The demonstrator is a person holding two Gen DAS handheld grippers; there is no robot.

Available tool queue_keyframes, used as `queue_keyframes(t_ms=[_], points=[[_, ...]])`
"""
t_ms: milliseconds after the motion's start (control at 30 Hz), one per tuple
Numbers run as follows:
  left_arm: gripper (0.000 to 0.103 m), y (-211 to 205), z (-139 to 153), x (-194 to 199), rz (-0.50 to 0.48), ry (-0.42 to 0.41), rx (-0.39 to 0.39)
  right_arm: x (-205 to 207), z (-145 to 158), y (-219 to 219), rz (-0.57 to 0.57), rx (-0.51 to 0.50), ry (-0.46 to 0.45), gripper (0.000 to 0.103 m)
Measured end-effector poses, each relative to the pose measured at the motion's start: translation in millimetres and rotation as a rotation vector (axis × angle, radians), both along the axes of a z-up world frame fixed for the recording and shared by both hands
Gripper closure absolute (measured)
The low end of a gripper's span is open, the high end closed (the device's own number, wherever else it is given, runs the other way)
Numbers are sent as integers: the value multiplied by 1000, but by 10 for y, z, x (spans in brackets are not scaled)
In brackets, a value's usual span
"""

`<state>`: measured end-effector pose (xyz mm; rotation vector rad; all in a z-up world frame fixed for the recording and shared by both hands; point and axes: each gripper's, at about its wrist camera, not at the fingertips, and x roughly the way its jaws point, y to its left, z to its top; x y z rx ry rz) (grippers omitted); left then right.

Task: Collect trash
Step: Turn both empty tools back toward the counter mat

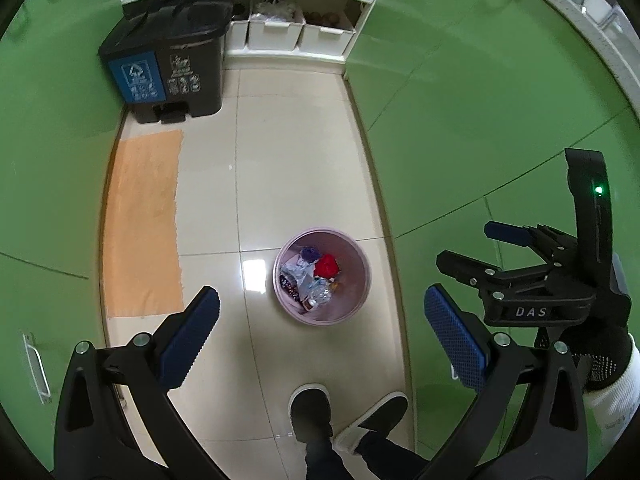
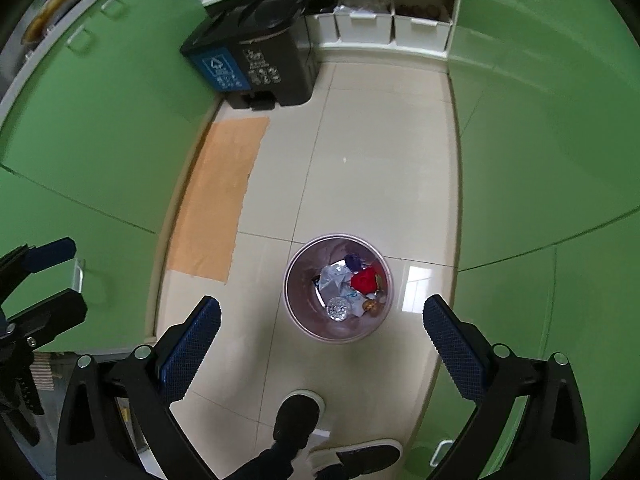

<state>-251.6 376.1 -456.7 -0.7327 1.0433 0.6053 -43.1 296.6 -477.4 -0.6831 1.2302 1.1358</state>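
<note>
Both my grippers — left (image 1: 320, 344), right (image 2: 322, 344) — hang open and empty above the bin (image 2: 294, 316), lower centre. Trash (image 2: 362, 280) lies inside; floor (image 2: 380, 160) looks clear — next, I judge, lifting the bin.

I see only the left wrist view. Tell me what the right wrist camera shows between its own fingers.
Observer: Nothing is held. The right gripper has its fingers wide apart, and the pink bin is on the floor beyond the gap.
Operator: Report how the bottle lies in there.
Observer: The clear bottle points end-on at that camera, next to a brown-gold scrap.
Operator: Check my left gripper from that side.
Observer: The left gripper shows at the picture's left edge, with its fingers apart and nothing between them.
</note>
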Motion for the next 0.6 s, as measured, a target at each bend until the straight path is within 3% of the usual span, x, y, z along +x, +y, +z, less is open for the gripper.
queue_keyframes(t_ms=[100,333,600], points=[[3,-61,286,42,-9,-15,10,-4,296,-105,-13,14,-8,6],[3,-297,1142,121,-45,-62,12,-12,1390,-476,-63,76,-35,6],[3,-759,2379,288,-152,-125,92,-24,2670,-1064,-145,175,-71,6]])
